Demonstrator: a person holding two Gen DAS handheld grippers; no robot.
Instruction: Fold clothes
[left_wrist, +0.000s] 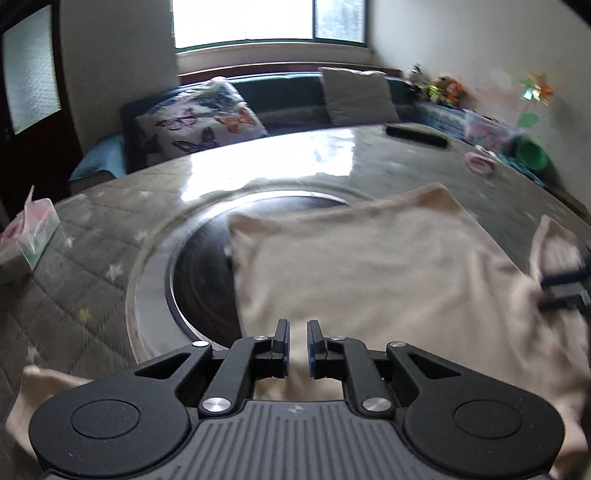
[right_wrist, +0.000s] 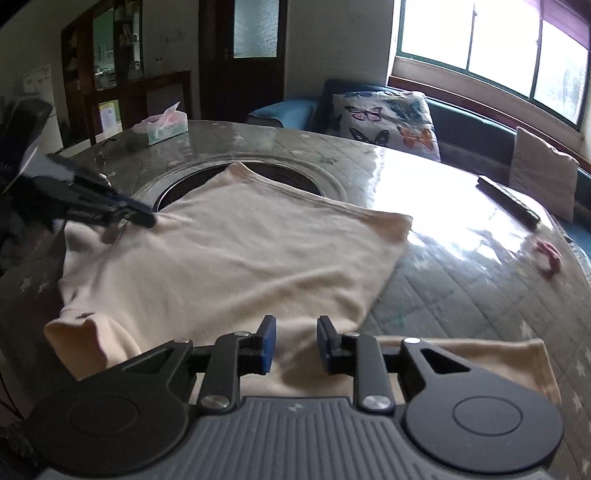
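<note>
Both tongs, left (left_wrist: 298, 341) and right (right_wrist: 296, 338), apart and empty over cream shirt (right_wrist: 229, 258); risk: loose near hem bunching on slick desk (right_wrist: 461, 288).

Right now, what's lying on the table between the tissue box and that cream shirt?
In the right wrist view, only the glossy table and its dark round inset separate the tissue box from the cream shirt.

The shirt (right_wrist: 229, 258) lies on the bench (right_wrist: 461, 295), partly over its round centre inset (left_wrist: 199, 280); a tissue box (right_wrist: 166, 127) sits at the far edge, a sofa (left_wrist: 288, 99) behind
</note>
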